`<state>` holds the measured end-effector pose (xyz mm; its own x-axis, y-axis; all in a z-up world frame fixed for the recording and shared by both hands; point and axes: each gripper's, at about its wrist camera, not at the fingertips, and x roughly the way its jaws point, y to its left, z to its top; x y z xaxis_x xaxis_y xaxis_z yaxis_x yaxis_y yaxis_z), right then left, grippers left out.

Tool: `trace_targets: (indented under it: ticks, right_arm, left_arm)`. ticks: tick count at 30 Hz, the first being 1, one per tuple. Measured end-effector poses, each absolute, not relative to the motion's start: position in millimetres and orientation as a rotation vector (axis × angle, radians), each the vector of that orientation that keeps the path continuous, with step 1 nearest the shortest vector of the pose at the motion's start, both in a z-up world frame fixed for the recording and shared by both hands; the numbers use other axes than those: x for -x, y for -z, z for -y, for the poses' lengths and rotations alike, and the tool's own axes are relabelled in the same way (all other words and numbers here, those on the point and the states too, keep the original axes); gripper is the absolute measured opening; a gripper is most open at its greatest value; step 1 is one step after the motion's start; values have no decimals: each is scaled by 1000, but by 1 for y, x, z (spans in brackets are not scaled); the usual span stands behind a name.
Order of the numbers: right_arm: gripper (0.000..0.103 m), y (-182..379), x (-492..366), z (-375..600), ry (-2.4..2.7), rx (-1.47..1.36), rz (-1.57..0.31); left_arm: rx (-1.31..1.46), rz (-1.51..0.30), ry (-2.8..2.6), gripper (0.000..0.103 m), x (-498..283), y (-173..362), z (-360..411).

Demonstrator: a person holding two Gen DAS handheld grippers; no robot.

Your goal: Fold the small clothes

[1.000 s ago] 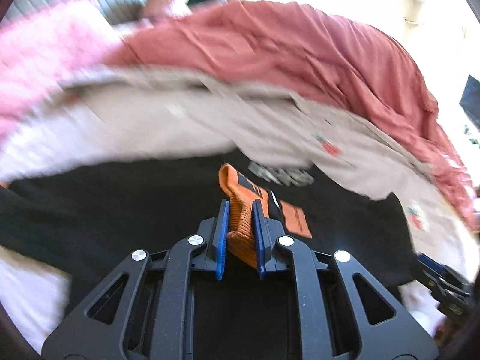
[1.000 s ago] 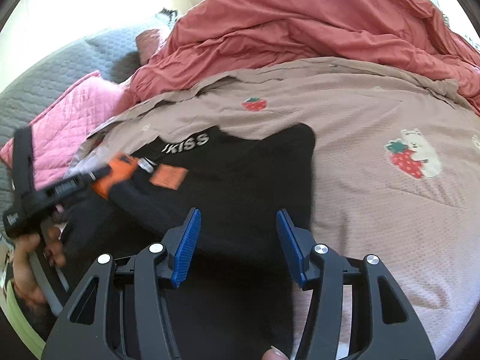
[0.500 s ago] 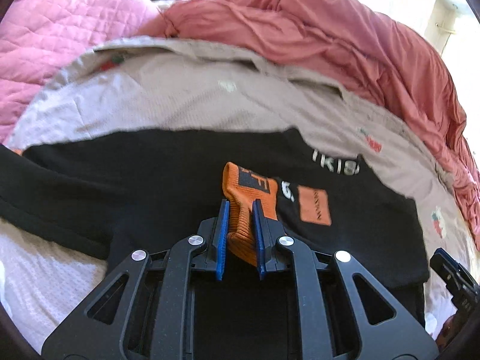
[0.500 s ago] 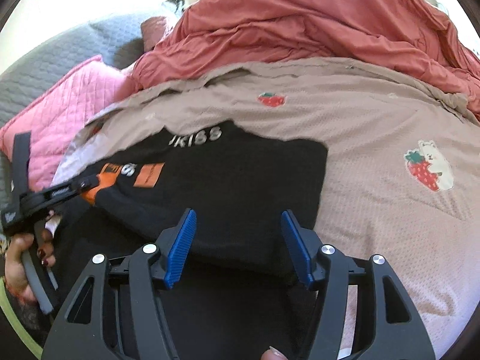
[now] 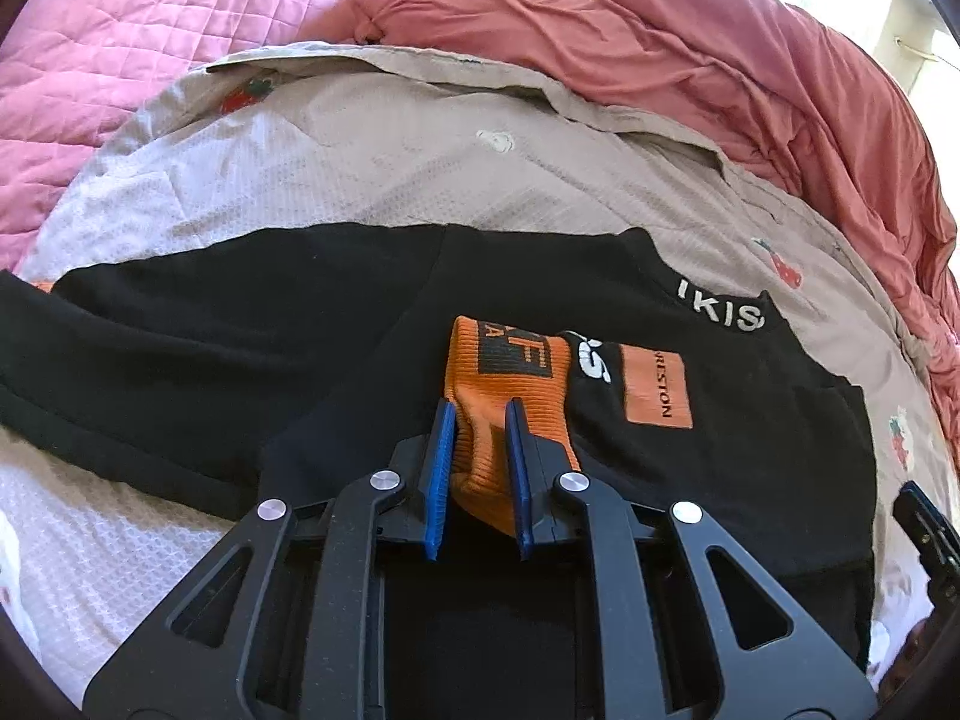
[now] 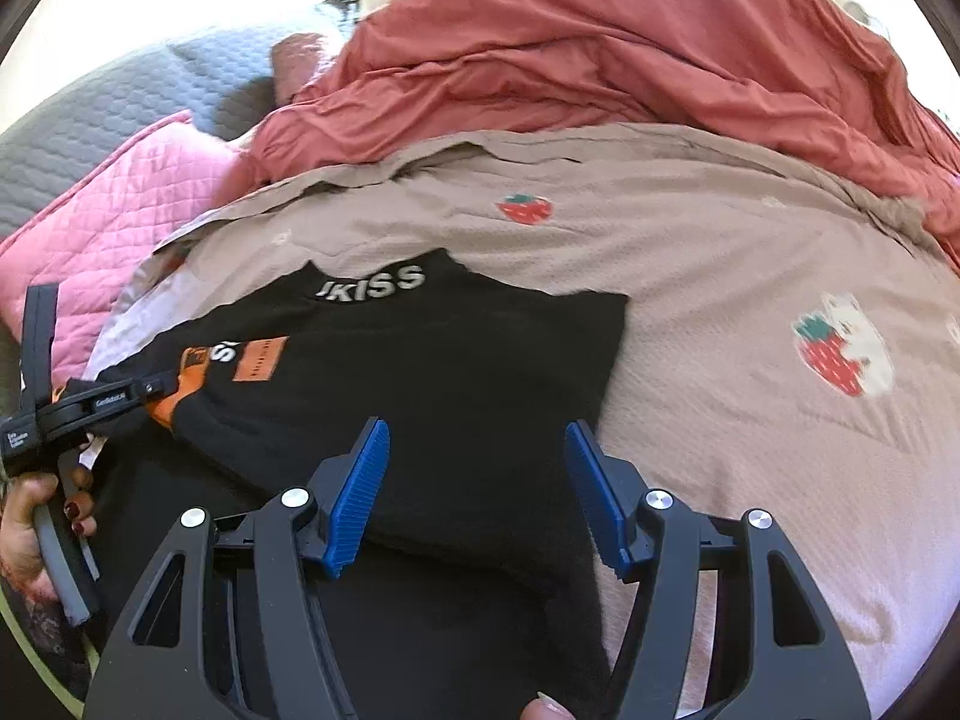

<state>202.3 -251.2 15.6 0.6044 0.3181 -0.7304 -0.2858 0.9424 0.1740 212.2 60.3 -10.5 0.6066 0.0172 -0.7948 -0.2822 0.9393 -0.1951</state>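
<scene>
You're partway through the fold: the black top [image 6: 420, 372] lies on the bed's strawberry-print cover [image 6: 750, 252], its body doubled over already, neck lettering toward the pillows. Your left tool [image 5: 477, 420] is clamped on the orange cuff [image 5: 504, 384], drawing that sleeve in over the chest. Your right tool [image 6: 477, 438] has just been opening; its blue pads stand apart over the cloth, pressing nothing. By my reckoning, laying the sleeve flat, the far sleeve and a final fold remain.
</scene>
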Motion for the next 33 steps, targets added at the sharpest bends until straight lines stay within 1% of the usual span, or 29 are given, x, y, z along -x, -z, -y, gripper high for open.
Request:
trace_targets:
  ticks: [2, 5, 6, 7, 10, 12, 14, 15, 16, 17, 18, 19, 22, 24, 26, 27, 28, 32, 33]
  right_arm:
    - [60, -8, -209, 244, -361, -12, -878]
    - [59, 13, -220, 240, -293, 48, -968]
    - [57, 22, -223, 244, -283, 40, -999]
    - [52, 27, -224, 247, -280, 32, -1014]
    - [51, 31, -222, 247, -283, 37, -1008]
    - [51, 31, -223, 246, -282, 38, -1010]
    - [52, 31, -222, 247, -284, 29, -1008]
    - [52, 31, -221, 247, -284, 27, -1006]
    - [52, 30, -221, 248, -284, 26, -1005]
    - [52, 30, -220, 248, -284, 25, -1004]
    - [52, 30, -220, 249, -284, 24, -1004]
    - [52, 30, -220, 249, -284, 22, -1004]
    - [52, 30, -220, 248, -280, 27, -1003]
    - [53, 27, -218, 248, -284, 21, -999]
    - [59, 19, -215, 249, -299, -2, -977]
    - [64, 13, -213, 250, -304, -8, -955]
    - [68, 8, -211, 250, -293, -1, -937]
    - [69, -3, -213, 250, -294, -3, -909]
    - [69, -3, -213, 249, -297, 0, -910]
  left_arm:
    - [330, -888, -183, 9, -209, 4, -66]
    - [333, -818, -232, 10, -200, -14, -78]
    - [324, -796, -256, 10, -196, -18, -82]
    - [314, -778, -276, 10, -194, -22, -84]
    - [324, -758, -221, 10, -194, -26, -78]
    - [248, -755, -179, 10, -198, -27, -55]
    - [172, -761, -149, 14, -201, -22, -35]
    - [129, -778, -140, 20, -205, -15, -25]
    - [107, -810, -147, 23, -210, -5, -21]
    - [98, -847, -153, 23, -214, 5, -20]
    - [88, -932, -170, 25, -222, 26, -20]
    - [106, -964, -165, 26, -225, 39, -23]
    - [154, -951, -150, 26, -224, 34, -30]
    - [178, -947, -141, 26, -222, 33, -33]
    - [210, -945, -134, 26, -220, 32, -37]
    - [216, -942, -130, 26, -219, 30, -37]
    - [217, -936, -127, 28, -218, 27, -36]
    - [201, -904, -117, 36, -214, 11, -32]
    - [192, -901, -119, 40, -212, 8, -31]
